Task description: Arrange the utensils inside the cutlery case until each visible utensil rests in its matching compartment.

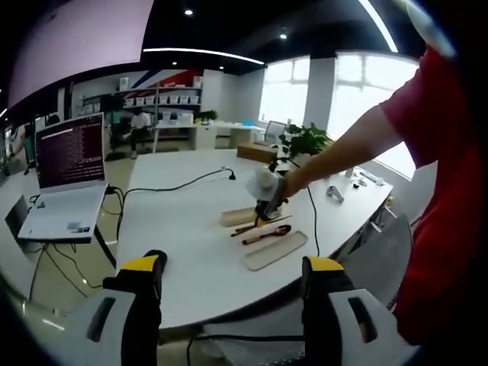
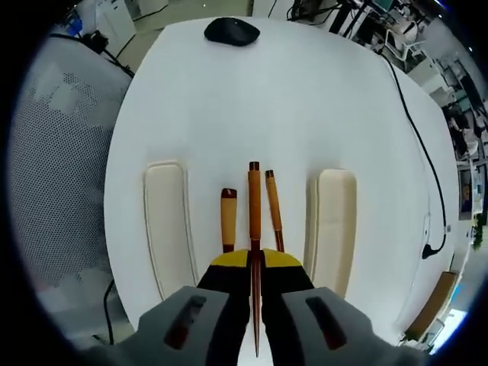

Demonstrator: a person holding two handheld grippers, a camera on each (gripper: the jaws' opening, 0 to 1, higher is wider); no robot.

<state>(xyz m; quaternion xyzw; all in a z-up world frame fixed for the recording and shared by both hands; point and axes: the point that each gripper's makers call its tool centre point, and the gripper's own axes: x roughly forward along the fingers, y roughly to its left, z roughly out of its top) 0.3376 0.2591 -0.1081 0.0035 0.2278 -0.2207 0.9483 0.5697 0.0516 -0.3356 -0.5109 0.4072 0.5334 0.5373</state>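
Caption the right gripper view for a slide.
Right gripper shut on a chopstick between two case halves on the white table.

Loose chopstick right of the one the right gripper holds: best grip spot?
Grip the second chopstick mid-shaft, coming straight down, fingers closing across its width. It lies flat on the table, close beside the held chopstick, with freer space toward the case half.

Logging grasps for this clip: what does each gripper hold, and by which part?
The right gripper pinches a brown chopstick along its thinner half; the left gripper is open, holding nothing.
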